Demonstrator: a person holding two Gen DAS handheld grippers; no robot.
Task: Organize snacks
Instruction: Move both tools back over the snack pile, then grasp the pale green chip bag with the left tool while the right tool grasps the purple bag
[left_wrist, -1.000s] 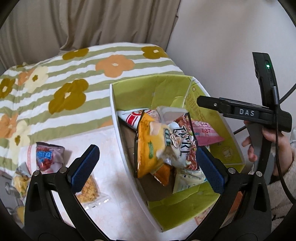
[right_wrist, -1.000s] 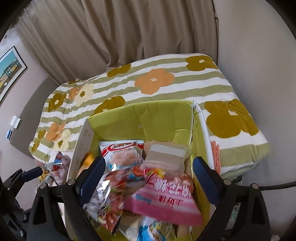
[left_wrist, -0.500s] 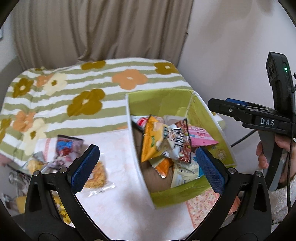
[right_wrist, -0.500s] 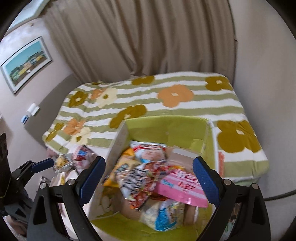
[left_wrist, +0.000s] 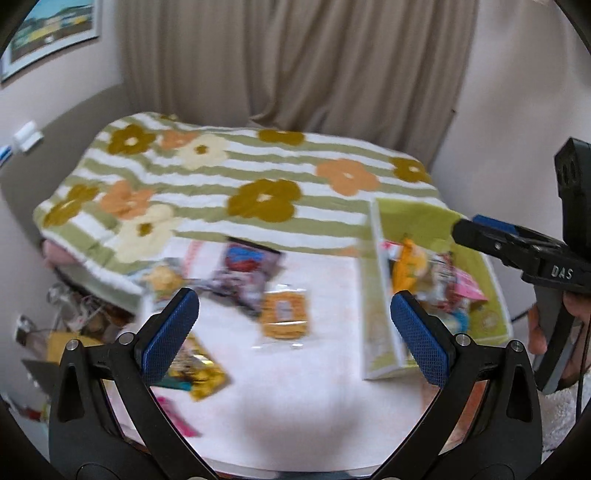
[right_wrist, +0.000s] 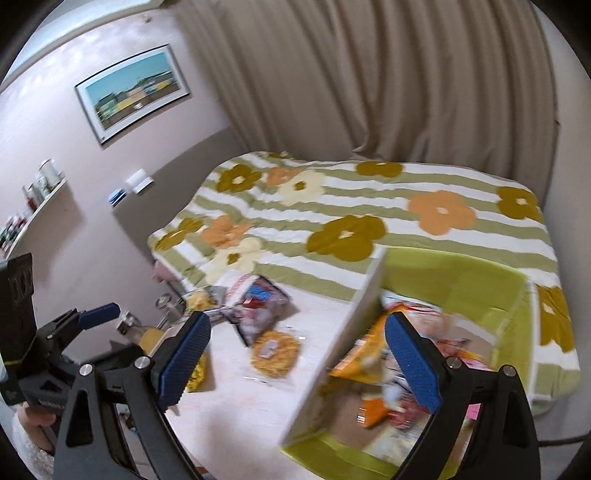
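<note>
The open-topped, lime-green cardboard box with white outer walls (left_wrist: 384, 295) stands at the right of the pale cloth-covered desk (left_wrist: 314, 398), hard by the wall, and it already holds a loose heap of packets, an orange foil bag (right_wrist: 364, 354) leaning at the near wall and a pink packet (left_wrist: 467, 291) deeper in; I judge it the collecting place, kept at the edge so the middle stays free for sorting. Left of it several snacks lie flat on the cloth and apart from the box: a clear pouch of golden round crackers (left_wrist: 283, 314) nearest, a dark shiny bag with red and blue print (left_wrist: 245, 273) behind it, and a yellow packet (left_wrist: 192, 373) at the near left edge; these look yet to be gathered. The motion blur softens every label, so no brand can be read. The left tongs (left_wrist: 293, 332) stand spread wide with nothing between their blue pads, aimed at the loose snacks; the right tongs (right_wrist: 297, 362) are likewise spread and empty, straddling the box's white wall. Beyond the desk lies a bed under a green-striped flowered blanket (right_wrist: 369, 206), with beige curtains (right_wrist: 369, 74) behind.
</note>
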